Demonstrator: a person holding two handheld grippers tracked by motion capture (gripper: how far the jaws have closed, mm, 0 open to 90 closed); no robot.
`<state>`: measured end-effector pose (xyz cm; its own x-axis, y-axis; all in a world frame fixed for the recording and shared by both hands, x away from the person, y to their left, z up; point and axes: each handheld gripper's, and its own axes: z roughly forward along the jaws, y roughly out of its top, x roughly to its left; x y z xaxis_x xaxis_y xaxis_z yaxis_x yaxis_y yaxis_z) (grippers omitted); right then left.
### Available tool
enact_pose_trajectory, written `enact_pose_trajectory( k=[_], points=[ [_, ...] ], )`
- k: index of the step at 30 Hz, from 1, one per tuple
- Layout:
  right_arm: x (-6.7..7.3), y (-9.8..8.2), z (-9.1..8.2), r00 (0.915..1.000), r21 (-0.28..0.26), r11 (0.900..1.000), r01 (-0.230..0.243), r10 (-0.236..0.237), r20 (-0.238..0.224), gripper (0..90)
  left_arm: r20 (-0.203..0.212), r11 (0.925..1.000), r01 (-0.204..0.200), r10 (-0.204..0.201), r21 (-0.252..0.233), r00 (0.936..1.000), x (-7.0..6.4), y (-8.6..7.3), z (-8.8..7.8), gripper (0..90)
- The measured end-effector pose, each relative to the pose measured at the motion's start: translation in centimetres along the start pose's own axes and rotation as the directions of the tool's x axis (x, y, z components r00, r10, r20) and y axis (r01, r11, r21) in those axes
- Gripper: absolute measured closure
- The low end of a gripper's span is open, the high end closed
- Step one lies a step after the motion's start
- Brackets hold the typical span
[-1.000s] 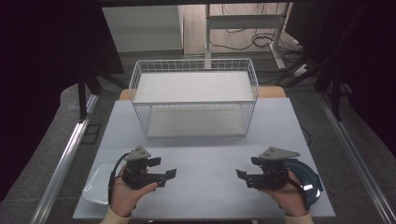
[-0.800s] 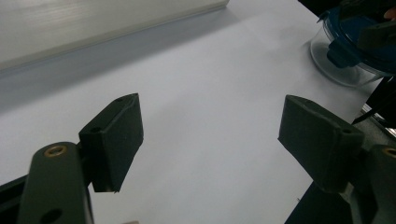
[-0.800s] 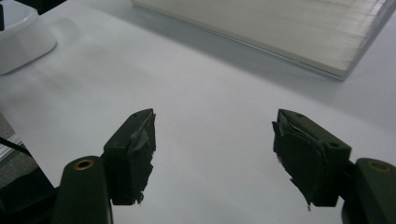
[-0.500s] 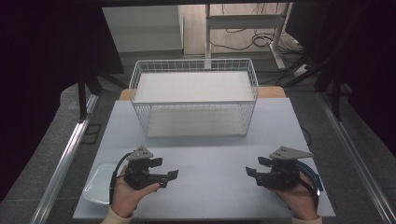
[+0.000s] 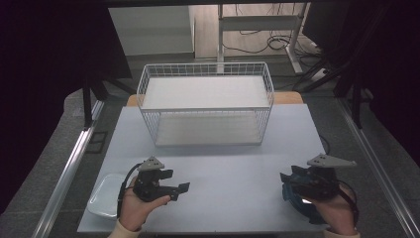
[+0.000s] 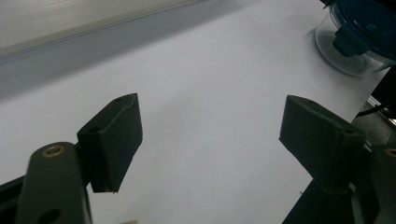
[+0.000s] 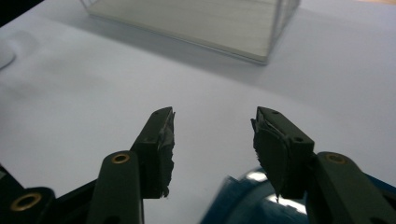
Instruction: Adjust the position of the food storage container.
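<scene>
We hold our left gripper [image 5: 182,188] low over the near left part of the white table [image 5: 223,168], its jaws spread wide and released, with nothing between them; the left gripper view shows bare tabletop in the gap [image 6: 210,140]. Just to its left, at the table's near left corner, lies a clear shallow container [image 5: 104,201], apart from the gripper.

Our right gripper [image 5: 286,179] hovers at the near right corner, directly above a round container with a blue lid [image 5: 297,201]. Its jaws have just been closing and now stand partly apart, gripping nothing: in the right gripper view the gap [image 7: 212,140] frames plain table, and the blue lid [image 7: 243,200] sits below and behind the fingertips, not between them. We cannot tell whether the gripper's underside touches the lid. In the left gripper view the same container [image 6: 359,37] appears at the far edge of the table, its glassy wall under the blue lid and a blue clip on its side.

Toward the far side of the table, centred, stands a white wire basket [image 5: 205,106], upright, well apart from both grippers. The two grippers point toward each other across the open middle of the table.
</scene>
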<state>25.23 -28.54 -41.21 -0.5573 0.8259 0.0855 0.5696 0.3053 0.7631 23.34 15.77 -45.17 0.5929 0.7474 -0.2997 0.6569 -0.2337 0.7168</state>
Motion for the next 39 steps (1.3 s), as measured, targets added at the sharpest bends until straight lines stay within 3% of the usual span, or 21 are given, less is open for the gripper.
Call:
enact_pose_trajectory(
  k=[9,10,14,17,22,23,24,25,26,29,32,39],
  points=[
    [-2.6,-0.9,-2.6,0.9935,-0.004,0.998,-0.055,0.055,0.099,69.7,0.005,1.0,-0.002,0.002,0.006,1.0,0.0,-0.1,0.2,21.0],
    [-3.2,-1.3,-3.1,0.9896,0.0,0.997,-0.072,0.072,0.125,75.3,0.004,1.0,-0.003,0.003,0.006,1.0,0.0,-0.1,0.2,21.0],
    [-4.5,-2.3,-4.1,0.9776,0.015,0.994,-0.106,0.101,0.184,83.7,0.003,1.0,0.0,0.0,0.008,1.0,0.1,-0.2,0.2,21.0],
    [-5.4,-3.2,-4.9,0.9643,0.027,0.989,-0.143,0.133,0.229,87.4,0.007,0.9999,0.002,-0.002,0.011,1.0,0.0,-0.2,0.3,21.0],
    [-6.8,-5.1,-6.0,0.9352,0.046,0.978,-0.202,0.179,0.306,89.5,0.011,0.9999,0.001,-0.001,0.012,0.9999,-0.2,-0.3,0.4,21.1],
    [-6.8,-5.1,-6.0,0.9352,0.046,0.978,-0.202,0.179,0.306,89.5,0.011,0.9999,0.001,-0.001,0.012,0.9999,-0.2,-0.3,0.4,21.0],
    [-7.3,-5.7,-6.5,0.9227,0.048,0.974,-0.221,0.193,0.334,89.6,0.012,0.9999,0.0,0.0,0.014,0.9999,-0.2,-0.3,0.4,21.1],
    [-7.3,-5.7,-6.5,0.9227,0.048,0.974,-0.221,0.193,0.334,89.6,0.012,0.9999,0.0,0.0,0.014,0.9999,-0.2,-0.3,0.4,21.1],
    [-7.8,-6.3,-7.0,0.9124,0.051,0.969,-0.242,0.209,0.352,89.7,0.012,0.9999,-0.002,0.002,0.015,0.9999,-0.3,-0.3,0.5,21.1],
    [-8.4,-7.3,-7.2,0.8939,0.07,0.956,-0.283,0.237,0.38,89.7,0.013,0.9999,-0.005,0.004,0.016,0.9999,-0.3,-0.3,0.5,21.1],
    [-8.7,-8.4,-6.8,0.8883,0.106,0.948,-0.3,0.237,0.393,89.7,0.014,0.9998,-0.003,0.003,0.02,0.9999,-0.5,-0.3,0.7,21.1],
    [-8.6,-9.5,-5.7,0.89,0.167,0.934,-0.315,0.23,0.394,89.7,0.016,0.9994,-0.009,0.008,0.033,0.9998,-0.7,-0.4,1.0,21.1]
  ],
)
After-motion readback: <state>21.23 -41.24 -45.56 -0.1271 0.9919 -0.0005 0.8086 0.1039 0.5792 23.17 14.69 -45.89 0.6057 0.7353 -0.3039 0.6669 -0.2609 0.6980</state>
